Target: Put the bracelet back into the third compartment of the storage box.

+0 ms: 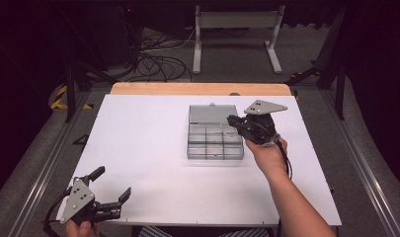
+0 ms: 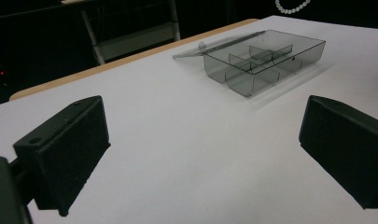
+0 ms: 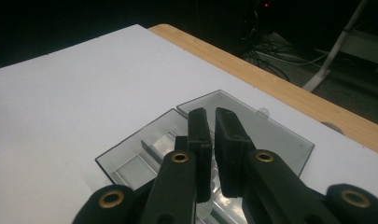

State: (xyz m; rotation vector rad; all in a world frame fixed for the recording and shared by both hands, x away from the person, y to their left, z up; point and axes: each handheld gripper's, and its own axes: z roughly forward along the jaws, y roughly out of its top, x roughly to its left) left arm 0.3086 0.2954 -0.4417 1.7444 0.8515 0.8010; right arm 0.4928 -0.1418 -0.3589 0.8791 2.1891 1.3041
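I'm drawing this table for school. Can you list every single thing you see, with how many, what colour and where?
compartment box: one, clear grey plastic with dividers, right of the sheet's middle, nothing seen in it.
box lid: one, clear grey, swung open flat behind the box.
white sheet: one, white, covering the tabletop.
wooden table edge: one, light wood, along the far side.
white stand: one, white, on the floor beyond the table.
cables: a tangle, black, on the floor beyond the table.
left tool: one, black, near-left corner, jaws wide apart.
right tool: one, black, over the box, jaws shut on nothing.
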